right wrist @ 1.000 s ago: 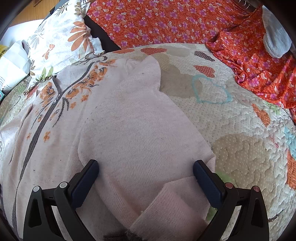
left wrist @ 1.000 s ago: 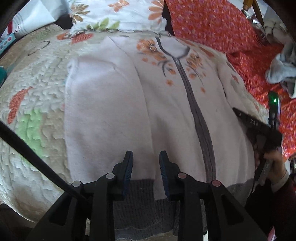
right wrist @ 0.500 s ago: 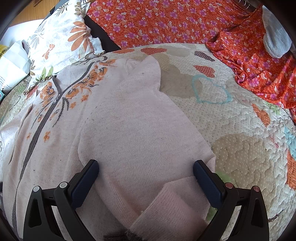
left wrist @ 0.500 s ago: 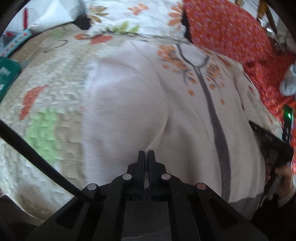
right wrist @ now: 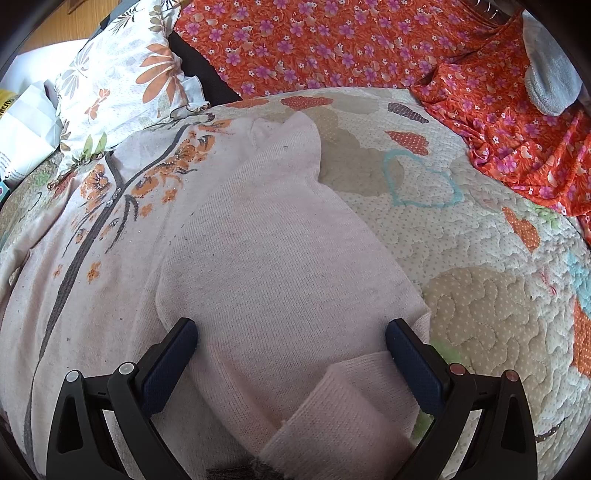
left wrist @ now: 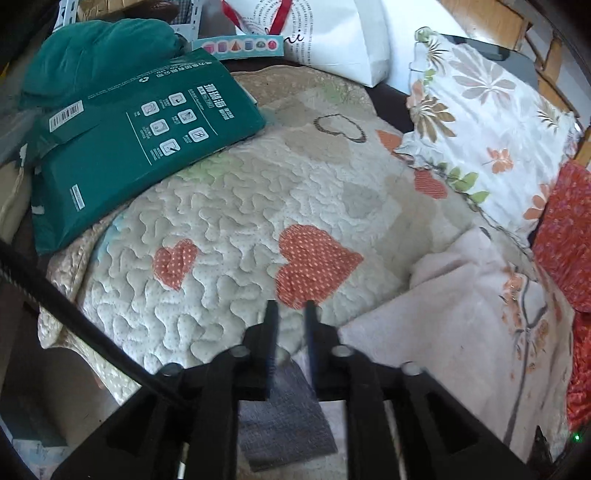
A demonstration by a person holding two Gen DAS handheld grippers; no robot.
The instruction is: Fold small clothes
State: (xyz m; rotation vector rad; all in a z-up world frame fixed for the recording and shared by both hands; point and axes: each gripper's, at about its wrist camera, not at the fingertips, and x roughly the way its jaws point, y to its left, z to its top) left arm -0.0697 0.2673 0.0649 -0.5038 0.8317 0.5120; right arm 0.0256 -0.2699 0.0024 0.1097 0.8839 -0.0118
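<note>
A pale pink cardigan [right wrist: 280,251] with orange flowers and a grey zip band lies flat on the heart-patterned quilt [right wrist: 461,240]. My right gripper [right wrist: 290,326] stands wide open over its folded-in sleeve, with the cuff lying between the fingers untouched. In the left wrist view the cardigan [left wrist: 443,332] lies at the right. My left gripper [left wrist: 291,306] hangs over the quilt [left wrist: 221,221], its jaws a narrow gap apart and opening. The grey ribbed hem [left wrist: 284,413] lies under the fingers' base, and the pads do not press on it.
A green packet [left wrist: 140,147], a teal cloth [left wrist: 92,55] and a white paper bag [left wrist: 332,33] sit at the quilt's far left. A floral pillow [left wrist: 480,122] lies beyond the collar. Orange flowered fabric [right wrist: 369,48] and a grey sock [right wrist: 550,85] lie at the right. A black cable [left wrist: 74,314] crosses low left.
The left gripper shut on the cardigan's hem, then swung left over the bare quilt and parted its jaws; the grey hem now lies beneath it. The right gripper has not moved.
</note>
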